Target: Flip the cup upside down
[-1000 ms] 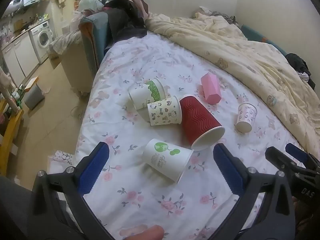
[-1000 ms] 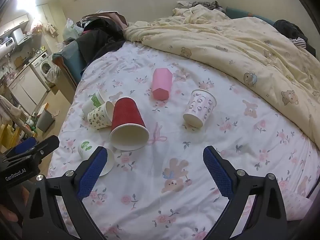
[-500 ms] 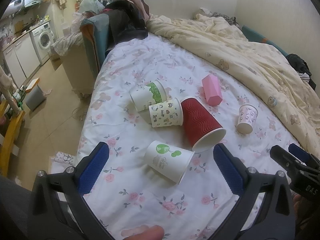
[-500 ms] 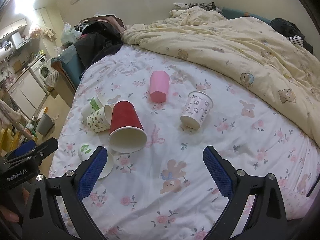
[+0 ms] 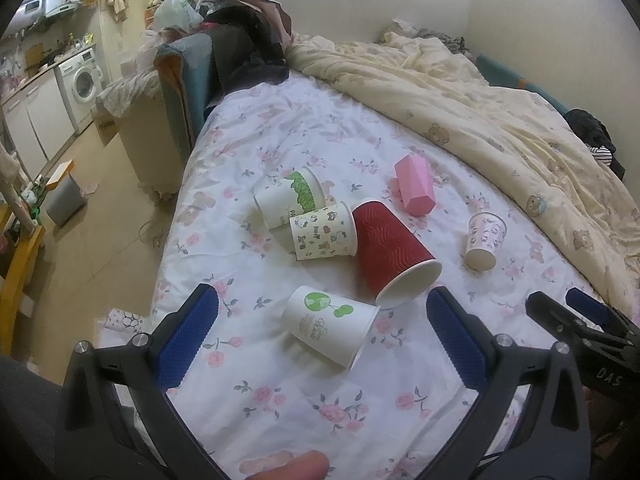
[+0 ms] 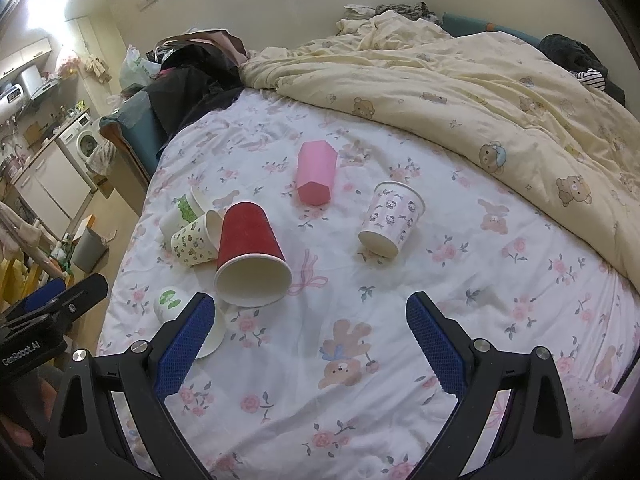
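Six cups are seen lying on their sides on the sheet (image 5: 280, 400). In the left wrist view, the left gripper (image 5: 320, 344) is spread wide and empty, with the tree cup (image 5: 328, 330) between its fingers. In the right wrist view, that cup is half hidden; the right gripper (image 6: 308, 340), released, is held near the red cup (image 6: 250, 256). The quilt (image 6: 500, 92) is bunched far right.

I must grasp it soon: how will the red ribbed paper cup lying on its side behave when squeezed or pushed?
The red ribbed paper cup probably dents if squeezed at its open rim. Lying sideways, it may roll in a curve. It looks empty, so likely light.
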A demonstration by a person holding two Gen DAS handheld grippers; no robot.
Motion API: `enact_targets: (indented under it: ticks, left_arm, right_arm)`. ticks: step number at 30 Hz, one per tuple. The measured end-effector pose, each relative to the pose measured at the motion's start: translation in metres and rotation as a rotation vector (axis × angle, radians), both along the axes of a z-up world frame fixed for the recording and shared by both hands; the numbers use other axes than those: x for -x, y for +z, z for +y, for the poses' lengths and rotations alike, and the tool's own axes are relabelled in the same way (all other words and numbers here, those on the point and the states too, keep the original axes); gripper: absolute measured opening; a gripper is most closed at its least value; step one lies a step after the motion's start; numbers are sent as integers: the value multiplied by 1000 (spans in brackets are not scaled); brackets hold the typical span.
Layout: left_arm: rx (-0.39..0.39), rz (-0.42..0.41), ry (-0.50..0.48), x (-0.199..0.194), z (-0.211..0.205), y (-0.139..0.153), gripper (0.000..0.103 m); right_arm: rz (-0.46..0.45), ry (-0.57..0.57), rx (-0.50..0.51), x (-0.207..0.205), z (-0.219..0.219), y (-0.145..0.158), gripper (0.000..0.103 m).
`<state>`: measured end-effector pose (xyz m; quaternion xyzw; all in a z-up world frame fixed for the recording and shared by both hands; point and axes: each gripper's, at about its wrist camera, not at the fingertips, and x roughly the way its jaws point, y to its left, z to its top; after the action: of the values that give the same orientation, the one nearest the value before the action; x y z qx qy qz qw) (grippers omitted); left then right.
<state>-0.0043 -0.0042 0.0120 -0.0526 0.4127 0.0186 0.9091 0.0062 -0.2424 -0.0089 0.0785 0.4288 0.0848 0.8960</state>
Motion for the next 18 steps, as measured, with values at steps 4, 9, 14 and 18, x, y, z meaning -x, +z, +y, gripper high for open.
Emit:
enact_targets:
  ticks: [4,9,14,18]
  left_arm:
    - [-5,-4,-1,0,0,1,103]
    - [-9,-7,-1,1,-1,2,103]
    - [-8,-7,-1,1,-1,2,103]
    - [-8,-6,0,1,-1,3,103]
  right_arm:
    - [7,-1,-5,-1,1,-1,99]
    - [7,2,-3,-2,2,-1,99]
    - [5,8,1,-1,4,-1,99]
    - [6,7,1,-1,4,-1,99]
